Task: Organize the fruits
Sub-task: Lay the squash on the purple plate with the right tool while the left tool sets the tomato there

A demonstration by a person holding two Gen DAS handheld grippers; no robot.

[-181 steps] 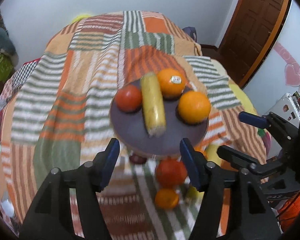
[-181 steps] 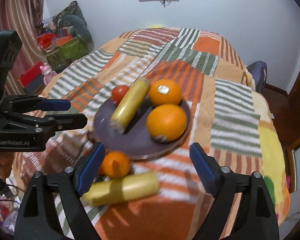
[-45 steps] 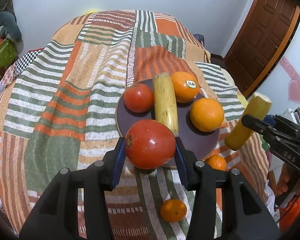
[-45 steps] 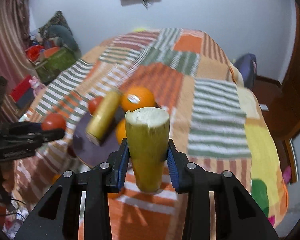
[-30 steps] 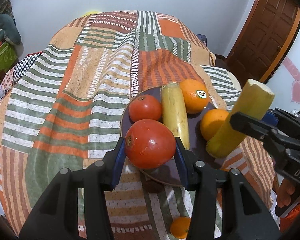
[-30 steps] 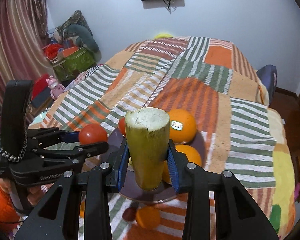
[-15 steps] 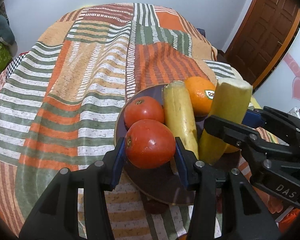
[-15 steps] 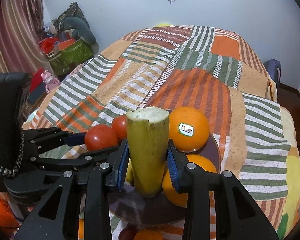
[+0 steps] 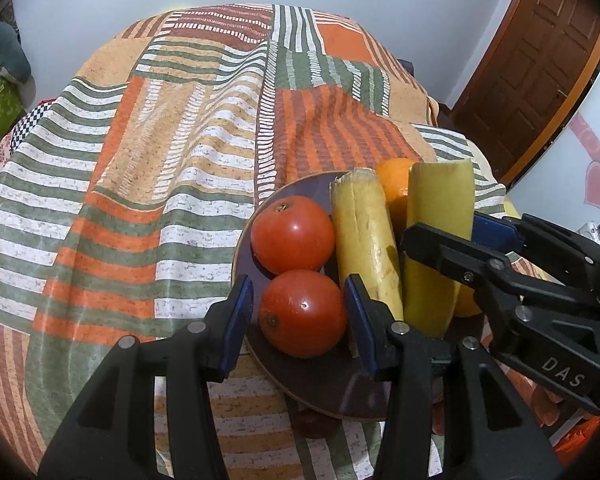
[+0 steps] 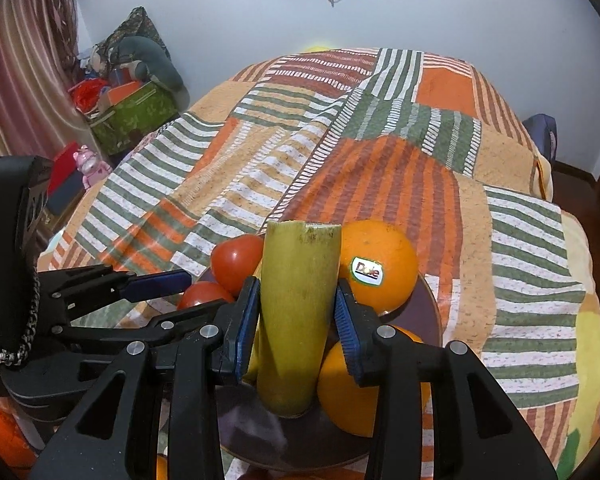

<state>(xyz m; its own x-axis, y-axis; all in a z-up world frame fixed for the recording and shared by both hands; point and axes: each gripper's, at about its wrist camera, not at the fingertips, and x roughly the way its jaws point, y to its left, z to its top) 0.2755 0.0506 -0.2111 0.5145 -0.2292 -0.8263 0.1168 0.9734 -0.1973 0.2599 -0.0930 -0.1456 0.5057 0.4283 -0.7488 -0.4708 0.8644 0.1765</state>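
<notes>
Red tomato (image 9: 302, 313) at plate's (image 9: 324, 384) 7 o'clock; plate dark purple-brown. Cut stalk (image 10: 296, 312) yellow-green, orange (image 10: 376, 266) with white sticker. Blanket (image 9: 140, 152) orange, green, white striped patchwork. Gripper pads (image 9: 236, 316) blue.

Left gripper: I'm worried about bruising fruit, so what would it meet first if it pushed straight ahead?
The left gripper has a tomato between its fingers. Straight ahead, that tomato would likely meet the second tomato on the plate; the gap is hard to judge.
</notes>
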